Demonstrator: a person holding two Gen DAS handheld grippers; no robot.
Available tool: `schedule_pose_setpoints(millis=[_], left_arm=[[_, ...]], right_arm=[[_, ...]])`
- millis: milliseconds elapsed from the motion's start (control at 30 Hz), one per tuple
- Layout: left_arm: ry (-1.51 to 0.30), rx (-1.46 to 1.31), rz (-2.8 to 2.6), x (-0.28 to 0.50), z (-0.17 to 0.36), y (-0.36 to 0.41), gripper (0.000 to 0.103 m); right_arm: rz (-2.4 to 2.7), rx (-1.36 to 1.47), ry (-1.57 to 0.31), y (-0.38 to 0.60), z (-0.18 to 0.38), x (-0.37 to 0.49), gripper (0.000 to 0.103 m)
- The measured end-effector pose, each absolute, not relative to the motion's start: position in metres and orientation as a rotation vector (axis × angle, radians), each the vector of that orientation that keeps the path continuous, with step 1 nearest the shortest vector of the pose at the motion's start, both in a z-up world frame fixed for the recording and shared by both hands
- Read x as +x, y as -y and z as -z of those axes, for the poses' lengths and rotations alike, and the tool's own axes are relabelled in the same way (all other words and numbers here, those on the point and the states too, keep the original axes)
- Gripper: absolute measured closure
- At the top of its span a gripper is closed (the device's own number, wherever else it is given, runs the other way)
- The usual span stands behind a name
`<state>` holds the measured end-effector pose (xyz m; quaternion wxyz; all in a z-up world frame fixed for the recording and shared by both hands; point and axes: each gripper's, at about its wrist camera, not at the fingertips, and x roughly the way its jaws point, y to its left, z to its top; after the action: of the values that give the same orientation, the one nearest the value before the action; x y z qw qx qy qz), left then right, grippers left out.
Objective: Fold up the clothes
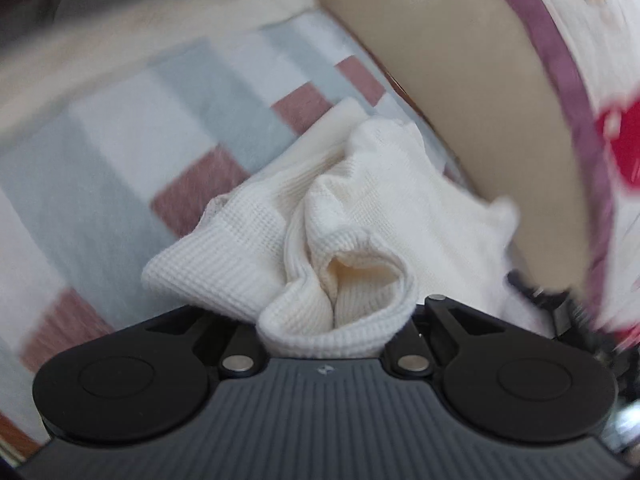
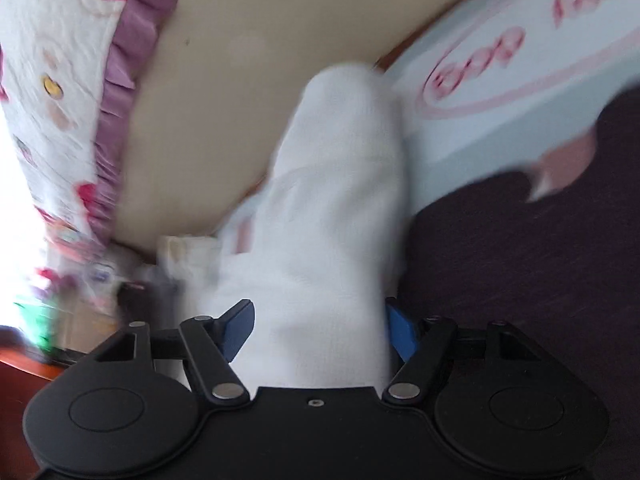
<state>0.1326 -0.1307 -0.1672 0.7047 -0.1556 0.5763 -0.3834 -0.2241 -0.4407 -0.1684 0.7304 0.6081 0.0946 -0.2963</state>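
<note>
Both your grippers, left and right, have jaws clamped on the soft, limp white sock; grip its ribbed cuff.

The sock is cream ribbed knit cloth, soft and matt. Beneath it lies a checked woven blanket, also matt. Beside the sock, the left gripper is matt black plastic with shiny metal pins.

A checked blanket lies beside a beige wall and a purple-frilled quilt.
</note>
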Motion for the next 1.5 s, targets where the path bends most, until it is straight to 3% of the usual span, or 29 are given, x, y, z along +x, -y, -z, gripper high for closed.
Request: schedule_pose_setpoints(millis=[200,233,267,367,500,767,933,1067,1133,1500], left_arm=[[-1.211,-0.254,0.889,0.122,0.162,0.137,0.092],[-1.175,-0.197,0.891,0.117,0.158,0.142,0.092],[-1.136,-0.132,0.892,0.110,0.154,0.146,0.092],[-0.999,0.103,0.881,0.085,0.146,0.162,0.091],[-0.943,0.102,0.924,0.075,0.132,0.160,0.092],[-0.917,0.057,0.979,0.070,0.113,0.158,0.092],[-0.960,0.112,0.918,0.070,0.124,0.166,0.092],[-1.087,0.010,0.859,0.088,0.139,0.149,0.092],[-1.146,-0.051,0.856,0.098,0.147,0.145,0.091],[-1.060,0.034,0.890,0.091,0.149,0.160,0.090]], right_arm=[[0.716,1.180,-0.339,0.443,0.160,-0.195,0.028],[0.726,1.143,-0.364,0.443,0.157,-0.191,0.038],[0.738,1.089,-0.394,0.440,0.154,-0.186,0.078],[0.758,1.015,-0.339,0.421,0.132,-0.185,0.081],[0.735,0.892,-0.287,0.392,0.095,-0.174,0.081],[0.753,0.608,-0.476,0.378,0.075,-0.170,0.080],[0.779,0.775,-0.468,0.385,0.093,-0.194,0.072],[0.756,0.846,-0.464,0.388,0.103,-0.214,0.059],[0.740,0.871,-0.489,0.391,0.111,-0.218,0.057],[0.701,0.911,-0.494,0.397,0.153,-0.200,0.044]])
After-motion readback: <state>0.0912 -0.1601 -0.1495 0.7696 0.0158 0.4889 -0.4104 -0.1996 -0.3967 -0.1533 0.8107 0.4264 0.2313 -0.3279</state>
